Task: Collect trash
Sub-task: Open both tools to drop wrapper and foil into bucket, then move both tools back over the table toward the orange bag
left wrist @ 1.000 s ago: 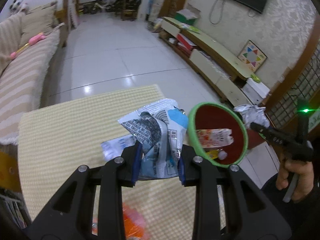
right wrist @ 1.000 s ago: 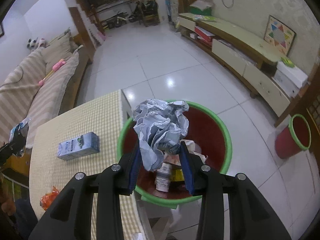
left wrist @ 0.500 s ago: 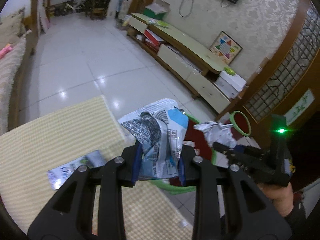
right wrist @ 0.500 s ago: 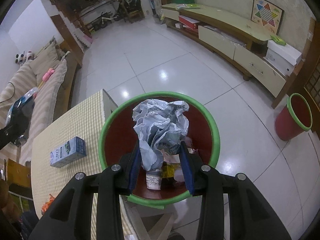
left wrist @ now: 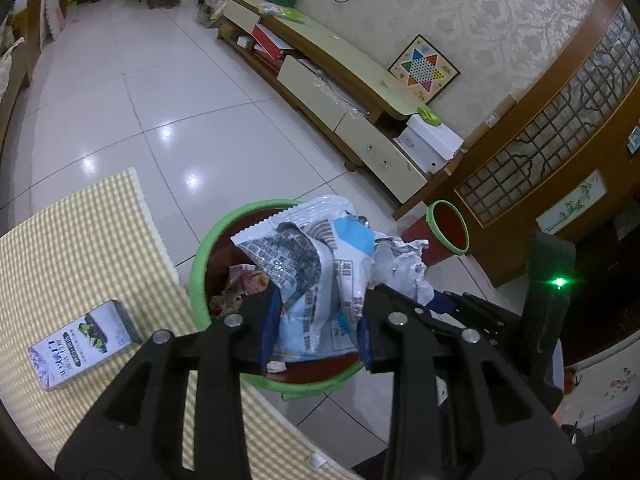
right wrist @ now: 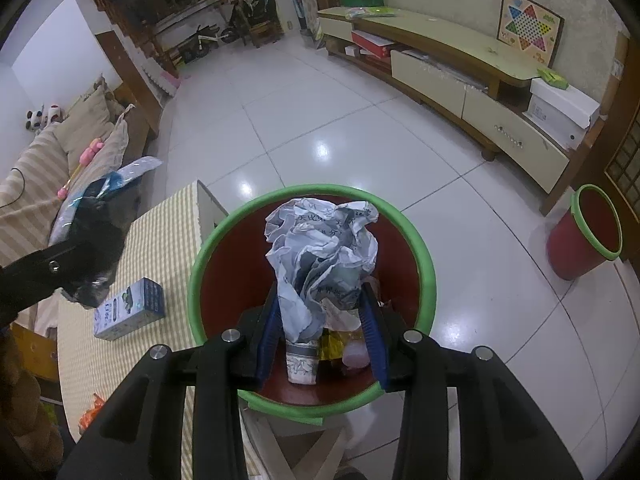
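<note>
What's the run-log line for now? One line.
left gripper shut on snack wrapper | right gripper shut on crumpled paper | both over bin

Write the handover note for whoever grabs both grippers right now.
Left gripper: shut on the snack wrapper, held above the green-rimmed bin.
Right gripper: its jaws have just been opening; the crumpled paper sits between them, above the same bin.
Done: a paper cup and other scraps lie in the bin.
Left: let both pieces fall in, then fetch the small carton and the orange wrapper from the checked table.
</note>
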`<state>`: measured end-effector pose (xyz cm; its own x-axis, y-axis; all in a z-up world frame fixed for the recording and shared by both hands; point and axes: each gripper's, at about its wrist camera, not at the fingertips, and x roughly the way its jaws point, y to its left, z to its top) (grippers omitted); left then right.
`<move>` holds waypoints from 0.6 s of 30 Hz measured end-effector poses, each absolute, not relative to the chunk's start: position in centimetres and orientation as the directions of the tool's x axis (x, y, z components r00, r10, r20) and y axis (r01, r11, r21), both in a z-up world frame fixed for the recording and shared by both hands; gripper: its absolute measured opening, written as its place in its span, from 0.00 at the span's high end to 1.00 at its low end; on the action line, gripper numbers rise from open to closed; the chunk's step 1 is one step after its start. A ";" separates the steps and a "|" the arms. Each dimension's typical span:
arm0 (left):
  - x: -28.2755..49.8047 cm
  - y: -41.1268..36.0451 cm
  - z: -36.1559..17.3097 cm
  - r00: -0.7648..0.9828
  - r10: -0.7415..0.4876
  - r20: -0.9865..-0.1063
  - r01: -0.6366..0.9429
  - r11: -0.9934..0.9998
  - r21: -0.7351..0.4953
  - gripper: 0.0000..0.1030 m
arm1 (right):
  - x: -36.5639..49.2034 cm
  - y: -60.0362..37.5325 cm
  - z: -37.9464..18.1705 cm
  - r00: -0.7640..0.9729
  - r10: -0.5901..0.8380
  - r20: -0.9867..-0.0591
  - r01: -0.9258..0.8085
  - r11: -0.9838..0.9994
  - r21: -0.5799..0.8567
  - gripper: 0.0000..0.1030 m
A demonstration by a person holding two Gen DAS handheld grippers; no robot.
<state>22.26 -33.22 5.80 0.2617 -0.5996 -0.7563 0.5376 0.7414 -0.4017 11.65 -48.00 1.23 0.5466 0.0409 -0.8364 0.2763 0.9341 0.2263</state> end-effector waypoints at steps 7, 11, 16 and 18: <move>22.8 -32.9 5.6 0.287 -0.592 -0.753 0.494 0.765 -0.413 0.10 | 11.7 -47.4 1.6 0.555 -0.019 -0.831 0.266 0.951 0.156 0.30; 23.0 -31.8 5.8 0.311 -0.584 -0.750 0.461 0.783 -0.418 0.06 | 11.8 -47.5 1.5 0.556 -0.026 -0.831 0.268 0.952 0.149 0.21; 23.0 -30.0 6.5 0.345 -0.570 -0.745 0.434 0.801 -0.412 0.05 | 11.7 -47.2 1.7 0.567 -0.036 -0.823 0.265 0.954 0.141 0.17; 22.9 -29.2 6.8 0.357 -0.566 -0.743 0.428 0.806 -0.409 0.05 | 11.7 -46.8 1.9 0.570 -0.035 -0.821 0.259 0.956 0.140 0.17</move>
